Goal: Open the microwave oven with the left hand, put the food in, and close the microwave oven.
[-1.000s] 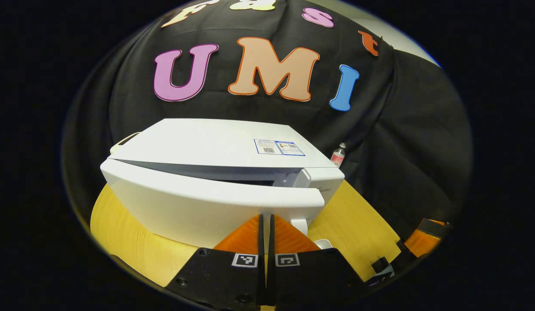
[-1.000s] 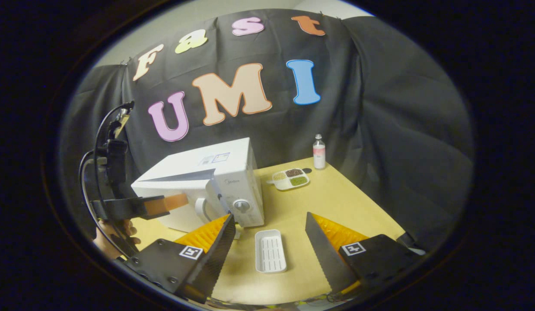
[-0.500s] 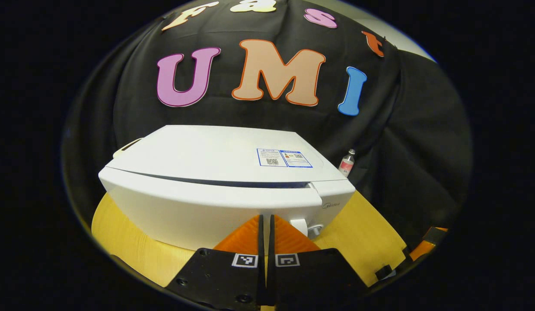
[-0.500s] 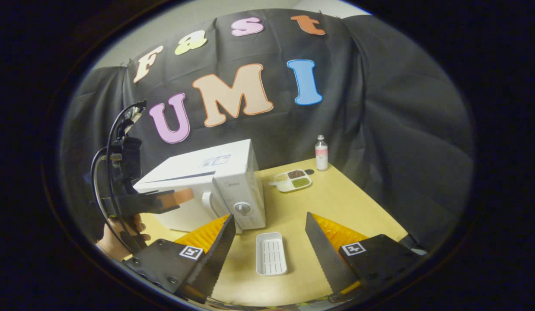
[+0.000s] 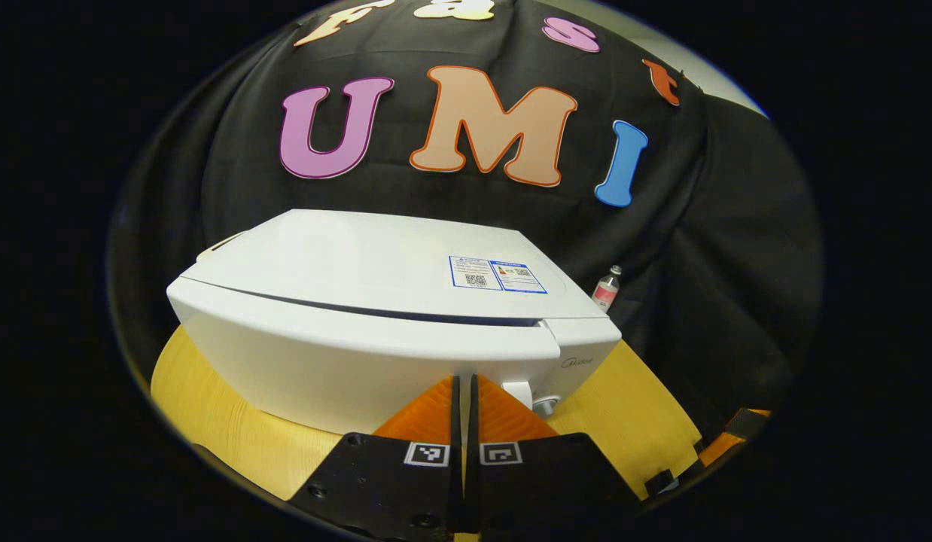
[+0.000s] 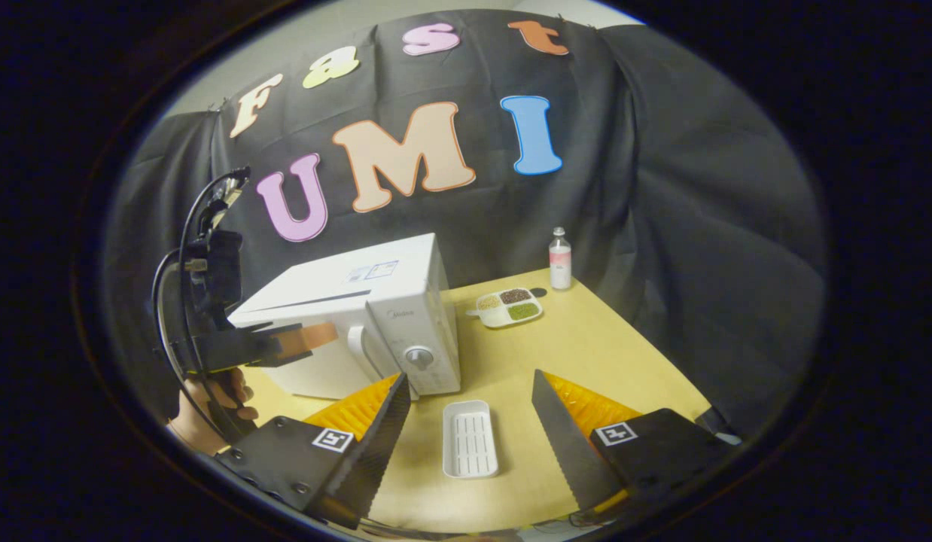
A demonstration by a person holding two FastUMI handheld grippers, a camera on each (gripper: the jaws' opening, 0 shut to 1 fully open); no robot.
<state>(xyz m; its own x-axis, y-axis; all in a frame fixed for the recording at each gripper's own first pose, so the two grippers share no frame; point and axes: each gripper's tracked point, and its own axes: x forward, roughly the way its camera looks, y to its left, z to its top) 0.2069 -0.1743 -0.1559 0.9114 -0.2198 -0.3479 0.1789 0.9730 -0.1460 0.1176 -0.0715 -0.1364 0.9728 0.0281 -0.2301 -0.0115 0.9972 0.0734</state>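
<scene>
Right gripper view: left tongs [image 6: 327,334] at microwave [image 6: 391,301] door edge.

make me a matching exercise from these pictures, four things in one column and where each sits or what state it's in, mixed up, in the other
Things:
1. microwave oven
2. white slotted tray
3. sectioned dish of food
4. small bottle

Places or states:
A. at the far edge of the table, by the black cloth
B. empty, on the table between the right gripper's fingers in the right gripper view
C. just in front of the bottle, to the right of the microwave oven
D. door nearly shut, the left gripper's fingers against its front

Pairs: 1-D, 2-B, 3-C, 4-A
</scene>
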